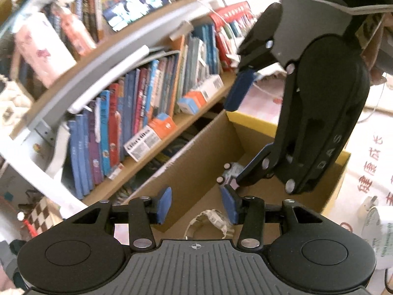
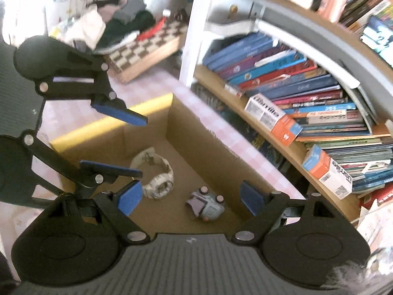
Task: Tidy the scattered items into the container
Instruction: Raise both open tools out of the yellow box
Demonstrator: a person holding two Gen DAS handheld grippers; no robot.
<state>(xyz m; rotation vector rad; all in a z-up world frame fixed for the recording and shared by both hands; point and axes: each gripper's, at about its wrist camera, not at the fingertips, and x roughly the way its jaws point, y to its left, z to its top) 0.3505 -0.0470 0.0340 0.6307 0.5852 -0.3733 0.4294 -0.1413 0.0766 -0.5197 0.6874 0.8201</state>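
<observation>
Both grippers hang over the open brown cardboard box with a yellow outer face point(image 2: 147, 132), and the step in hand appears to be the release after a drop, with both tools empty. The left gripper point(image 1: 196, 205) has its blue-padded jaws parted with nothing between them; the right gripper point(image 2: 189, 198) stands wide apart and likewise carries nothing. Inside the box, on its bare floor, lie a pale white wristwatch with a link strap point(image 2: 157, 173) and, just beside it but apart, a small grey-blue toy car with light wheels point(image 2: 206, 205), tipped on its side. Both items sit clear of the box walls. The box rests on a pink chequered tablecloth point(image 2: 137, 83) against a bookshelf of upright books point(image 1: 127, 108). No further loose items can be confirmed on the cloth in these views. The next move, in my judgement, calls for lifting both tools clear of the box rim and surveying the table for anything remaining.
</observation>
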